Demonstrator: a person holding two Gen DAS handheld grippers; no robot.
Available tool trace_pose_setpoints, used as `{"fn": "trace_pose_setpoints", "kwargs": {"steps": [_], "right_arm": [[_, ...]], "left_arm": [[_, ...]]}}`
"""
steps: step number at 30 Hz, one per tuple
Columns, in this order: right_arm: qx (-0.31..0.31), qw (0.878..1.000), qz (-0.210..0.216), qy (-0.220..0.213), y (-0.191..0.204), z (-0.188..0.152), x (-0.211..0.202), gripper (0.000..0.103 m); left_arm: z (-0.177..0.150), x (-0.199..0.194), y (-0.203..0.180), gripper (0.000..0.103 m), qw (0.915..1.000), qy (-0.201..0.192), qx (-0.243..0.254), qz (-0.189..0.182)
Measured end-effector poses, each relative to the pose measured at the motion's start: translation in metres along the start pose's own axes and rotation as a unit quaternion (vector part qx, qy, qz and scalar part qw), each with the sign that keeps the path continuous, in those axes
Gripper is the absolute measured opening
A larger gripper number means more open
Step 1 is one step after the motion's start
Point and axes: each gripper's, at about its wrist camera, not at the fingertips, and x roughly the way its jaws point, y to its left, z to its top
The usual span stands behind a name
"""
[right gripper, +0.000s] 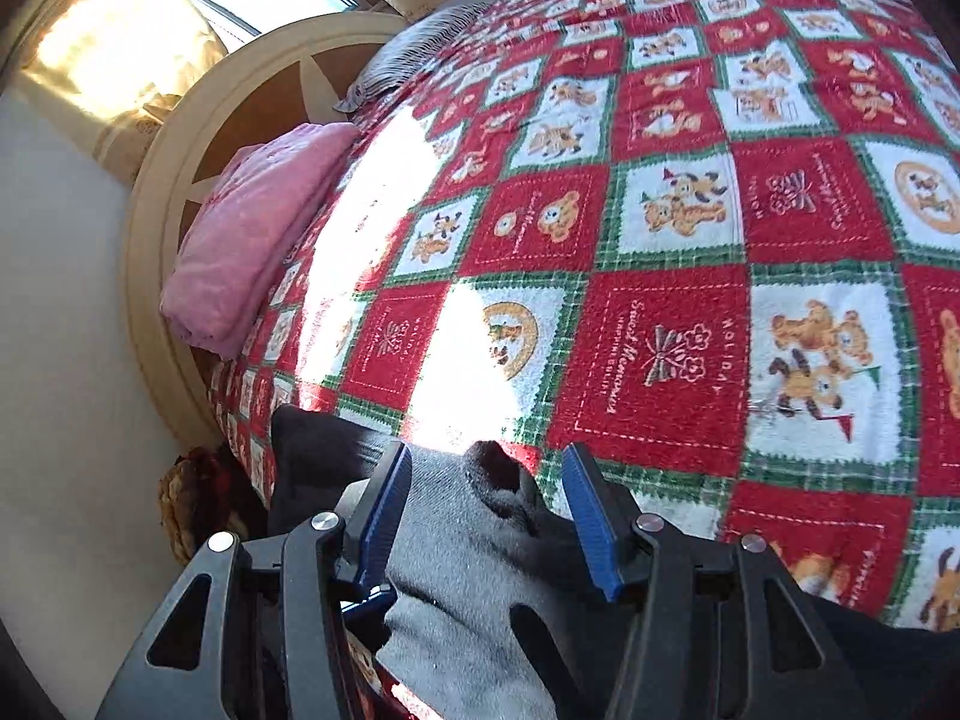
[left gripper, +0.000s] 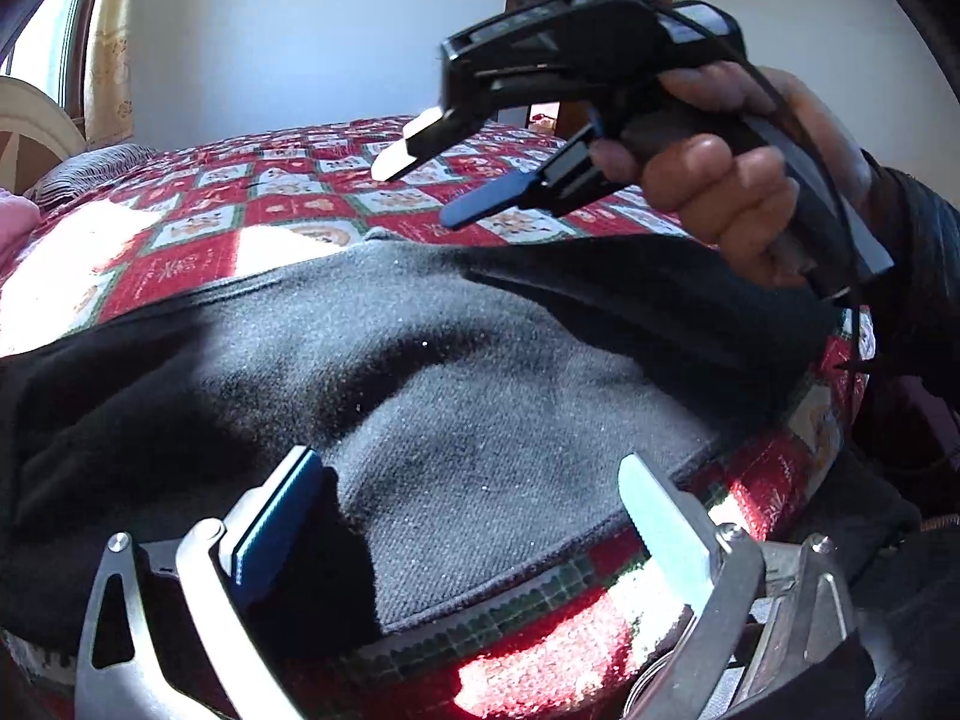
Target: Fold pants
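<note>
Dark grey pants (left gripper: 480, 360) lie spread on a bed with a red, white and green checked bedspread (left gripper: 288, 192). My left gripper (left gripper: 468, 498) hovers low over their near edge, jaws wide open, cloth beneath them but not pinched. A hand (left gripper: 720, 180) holds my right gripper (left gripper: 417, 195) in the air above the far edge of the pants, its fingers apart with nothing between them. In the right wrist view the right gripper (right gripper: 486, 456) frames a raised fold of the pants (right gripper: 468, 570) lying below it, with the bedspread (right gripper: 660, 228) beyond.
A folded pink blanket (right gripper: 252, 228) and a striped pillow (right gripper: 414, 42) lie at the head of the bed, against a round cream headboard (right gripper: 180, 138). Bright sun patches fall on the bedspread. A woven brown object (right gripper: 192, 498) sits on the floor beside the bed.
</note>
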Motion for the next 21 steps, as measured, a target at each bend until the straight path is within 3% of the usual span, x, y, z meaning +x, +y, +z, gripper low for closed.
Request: {"fn": "trace_pose_setpoints", "kwargs": {"steps": [3,7,9,12,15,21], "right_arm": [[0.031,0.999,0.026,0.024,-0.006,-0.001,0.016,0.034],[0.049,0.997,0.037,0.041,-0.009,-0.004,0.033,0.031],[0.059,0.997,0.048,0.035,-0.011,-0.001,0.029,0.006],[0.024,0.999,0.045,-0.001,0.003,-0.002,0.013,0.005],[-0.004,0.999,0.014,-0.035,0.012,-0.002,0.005,0.004],[-0.010,1.000,-0.006,-0.026,-0.003,-0.005,0.027,0.005]], "left_arm": [[0.000,-0.002,0.001,0.101,0.9999,0.004,-0.004,-0.010],[-0.003,-0.003,0.000,0.102,0.9999,0.003,-0.002,-0.016],[-0.003,-0.002,-0.002,0.102,0.9999,0.005,0.007,-0.013],[-0.004,-0.001,-0.004,0.103,0.9998,0.005,0.015,-0.008],[-0.008,-0.001,-0.009,0.103,0.9996,0.001,0.029,0.002],[-0.007,-0.003,-0.008,0.103,0.9996,-0.010,0.026,0.005]]}}
